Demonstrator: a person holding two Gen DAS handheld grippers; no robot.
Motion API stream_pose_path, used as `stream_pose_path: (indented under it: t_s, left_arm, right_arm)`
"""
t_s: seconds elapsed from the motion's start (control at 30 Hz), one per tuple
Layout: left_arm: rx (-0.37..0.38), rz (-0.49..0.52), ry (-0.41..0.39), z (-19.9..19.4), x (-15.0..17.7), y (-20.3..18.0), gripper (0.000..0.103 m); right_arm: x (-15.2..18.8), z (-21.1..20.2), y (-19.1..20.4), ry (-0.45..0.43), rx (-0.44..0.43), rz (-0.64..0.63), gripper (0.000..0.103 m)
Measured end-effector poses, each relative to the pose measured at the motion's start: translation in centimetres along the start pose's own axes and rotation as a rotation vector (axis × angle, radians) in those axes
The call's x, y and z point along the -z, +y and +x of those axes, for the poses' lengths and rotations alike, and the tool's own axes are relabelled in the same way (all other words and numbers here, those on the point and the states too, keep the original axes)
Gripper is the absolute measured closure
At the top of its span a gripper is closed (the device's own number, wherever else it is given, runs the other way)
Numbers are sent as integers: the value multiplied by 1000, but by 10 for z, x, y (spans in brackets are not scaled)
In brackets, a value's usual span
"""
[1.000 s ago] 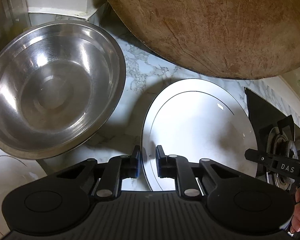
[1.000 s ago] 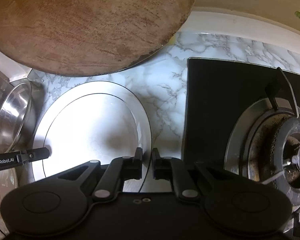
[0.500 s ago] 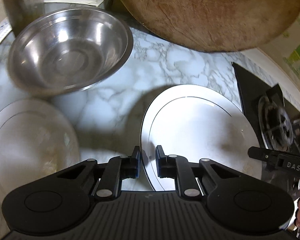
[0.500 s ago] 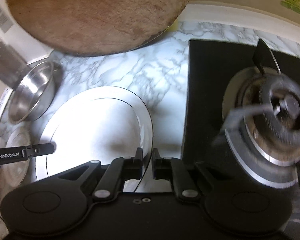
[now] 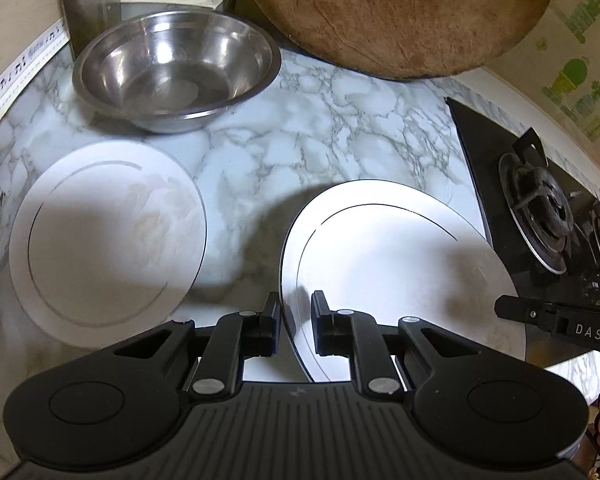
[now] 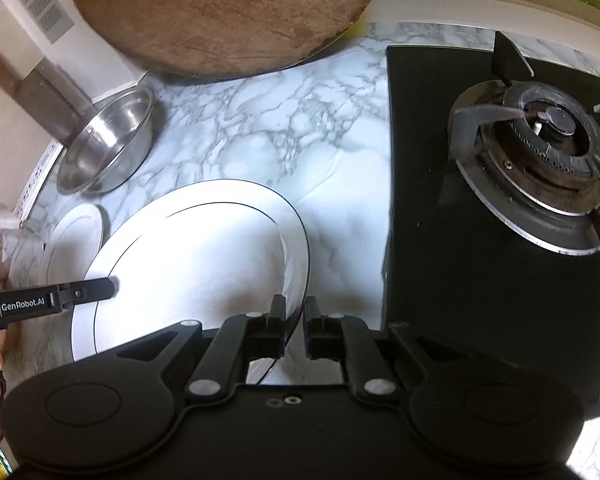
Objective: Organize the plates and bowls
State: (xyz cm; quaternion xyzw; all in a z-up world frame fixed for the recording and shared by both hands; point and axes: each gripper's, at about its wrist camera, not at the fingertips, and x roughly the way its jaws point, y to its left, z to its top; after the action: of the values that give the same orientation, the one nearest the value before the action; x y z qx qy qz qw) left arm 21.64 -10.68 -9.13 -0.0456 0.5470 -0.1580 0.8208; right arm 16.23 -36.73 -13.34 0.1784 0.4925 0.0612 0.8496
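Left wrist view: the left gripper [image 5: 296, 316] has its jaws pinched narrow on the near rim of the plate [image 5: 400, 272], likely sharing its weight; a second plate [image 5: 108, 232] lies flat on the tabletop [image 5: 320, 132], bowl [image 5: 176, 68] behind it, open marble between.

Right wrist view: the right gripper [image 6: 294, 322] clamps the plate's [image 6: 188, 264] opposite rim; the stove [image 6: 480, 200] edge is just beside, so free room lies leftward.

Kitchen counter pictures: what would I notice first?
A shiny white plate held at opposite rims by the left tongs and the right tongs, above the marble counter. Behind stands a big wooden board, with a steel bowl at the back left.
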Motion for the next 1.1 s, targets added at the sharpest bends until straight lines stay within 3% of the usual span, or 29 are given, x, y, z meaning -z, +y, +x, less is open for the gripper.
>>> stream_pose_path:
  t_s: [0.83, 1.1]
  left_arm:
    - [8, 61, 17, 6, 23, 1, 89]
    - [10, 54, -1, 0, 22, 9, 88]
  right_arm:
    - [24, 4, 6, 30, 68, 25, 93]
    - [27, -5, 8, 2, 124, 18, 79]
